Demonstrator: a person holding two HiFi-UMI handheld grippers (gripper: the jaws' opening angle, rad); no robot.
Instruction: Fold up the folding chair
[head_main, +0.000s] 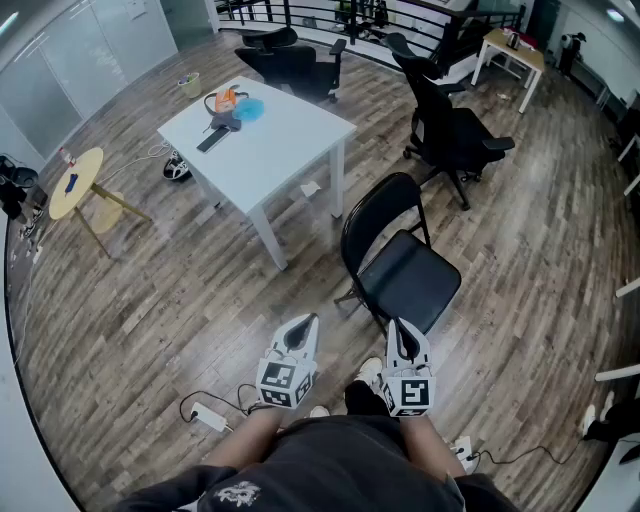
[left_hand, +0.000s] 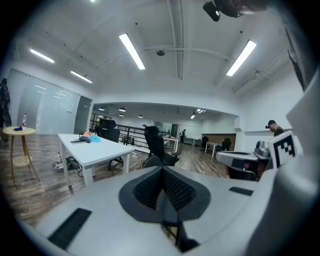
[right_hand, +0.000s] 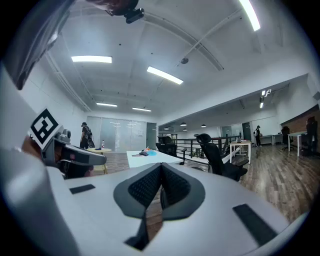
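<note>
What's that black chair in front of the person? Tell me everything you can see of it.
The folding chair is black, with a thin tube frame, a rounded backrest and a flat, slightly shiny seat. It stands unfolded and upright on the wooden floor, right of the white table and apart from it. The right gripper, shut, is near the seat's front edge without gripping it.

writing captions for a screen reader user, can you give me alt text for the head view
A black folding chair stands open on the wood floor, just ahead of the person's left claw and right claw, both shut and empty. Beyond it stand a white table and black office chairs.
</note>
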